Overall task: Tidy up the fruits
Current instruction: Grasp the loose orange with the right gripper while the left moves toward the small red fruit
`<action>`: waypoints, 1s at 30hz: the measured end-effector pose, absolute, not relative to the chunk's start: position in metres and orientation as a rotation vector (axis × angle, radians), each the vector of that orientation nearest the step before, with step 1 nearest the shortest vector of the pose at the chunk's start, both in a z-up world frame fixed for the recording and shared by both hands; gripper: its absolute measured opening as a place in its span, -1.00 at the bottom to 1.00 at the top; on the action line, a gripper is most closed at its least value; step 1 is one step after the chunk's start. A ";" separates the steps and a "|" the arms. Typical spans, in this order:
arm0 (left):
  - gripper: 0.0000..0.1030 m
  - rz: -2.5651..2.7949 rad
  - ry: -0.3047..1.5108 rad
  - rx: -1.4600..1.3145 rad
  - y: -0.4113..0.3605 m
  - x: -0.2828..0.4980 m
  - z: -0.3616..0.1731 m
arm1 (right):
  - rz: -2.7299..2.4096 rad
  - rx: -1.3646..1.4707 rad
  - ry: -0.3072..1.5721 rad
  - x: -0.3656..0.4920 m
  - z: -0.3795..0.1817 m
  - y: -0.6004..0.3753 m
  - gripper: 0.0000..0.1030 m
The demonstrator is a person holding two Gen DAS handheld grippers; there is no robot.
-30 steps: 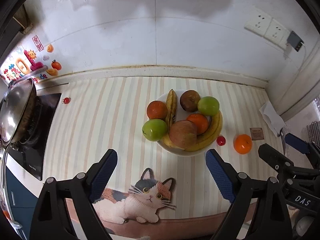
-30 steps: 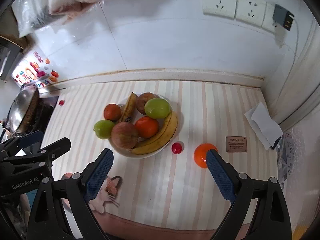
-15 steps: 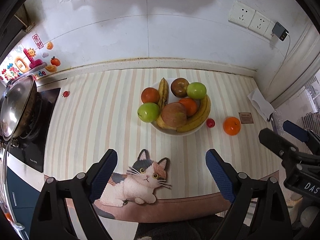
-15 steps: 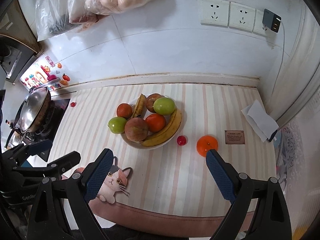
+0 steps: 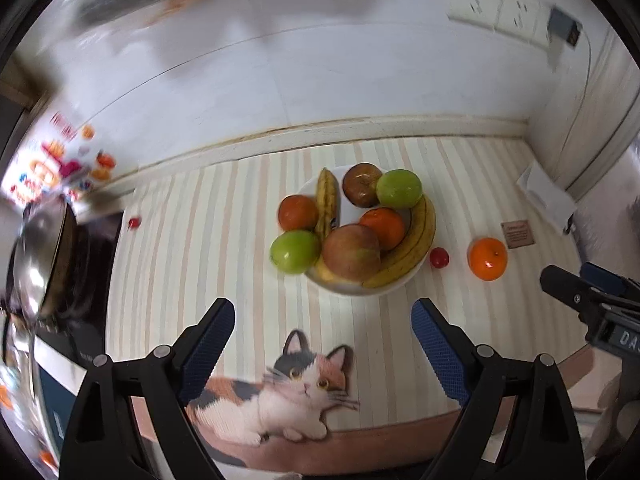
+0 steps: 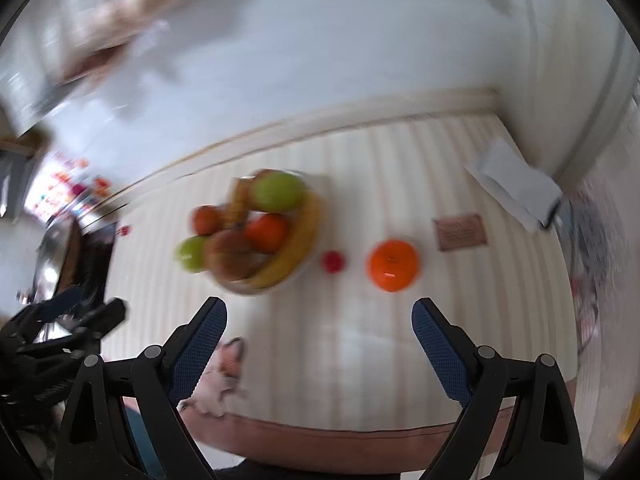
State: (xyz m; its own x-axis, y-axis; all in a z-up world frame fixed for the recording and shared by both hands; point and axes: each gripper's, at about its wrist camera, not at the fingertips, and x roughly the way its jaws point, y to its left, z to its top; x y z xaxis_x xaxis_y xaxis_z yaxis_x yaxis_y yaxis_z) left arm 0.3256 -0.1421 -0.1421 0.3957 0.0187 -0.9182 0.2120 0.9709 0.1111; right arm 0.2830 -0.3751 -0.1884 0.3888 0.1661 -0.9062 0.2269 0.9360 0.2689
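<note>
A white bowl (image 5: 344, 285) on the striped counter holds bananas (image 5: 404, 254), green apples (image 5: 295, 251), oranges and brownish fruits. It also shows blurred in the right wrist view (image 6: 244, 288). A loose orange (image 5: 488, 259) (image 6: 394, 265) and a small red fruit (image 5: 439, 258) (image 6: 333, 261) lie on the counter to the bowl's right. Another small red fruit (image 5: 134, 222) lies near the stove. My left gripper (image 5: 322, 332) is open and empty, hovering in front of the bowl. My right gripper (image 6: 319, 330) is open and empty, in front of the loose orange and red fruit.
A stove with a steel pan (image 5: 36, 256) is at the left. A cat picture (image 5: 280, 392) lies at the counter's front edge. A folded white cloth (image 6: 516, 184) and a small brown card (image 6: 460, 232) lie at the right. Wall sockets (image 5: 496, 4) are above.
Both grippers have moved closer to the counter after pulling back, and both views have tilted. The right wrist view is motion-blurred. The fruits have not moved.
</note>
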 end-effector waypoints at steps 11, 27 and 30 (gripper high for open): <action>0.76 -0.223 1.171 0.572 -0.236 0.382 -0.206 | -0.085 0.558 1.275 0.337 -0.318 -0.428 0.60; 0.74 -0.702 1.089 1.308 -0.356 0.385 -0.273 | -0.091 0.614 1.315 0.304 -0.364 -0.468 0.29; 0.74 -0.778 1.099 1.447 -0.369 0.381 -0.294 | -0.119 0.651 1.313 0.289 -0.365 -0.478 0.29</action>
State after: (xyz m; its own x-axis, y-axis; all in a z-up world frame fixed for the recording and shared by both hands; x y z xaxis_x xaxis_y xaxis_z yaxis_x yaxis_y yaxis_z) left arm 0.3813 -0.3688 -0.2937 0.3531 0.2059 -0.9126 0.9292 0.0367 0.3678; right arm 0.2887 -0.4781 -0.3651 0.2763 0.2755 -0.9207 0.4359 0.8179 0.3755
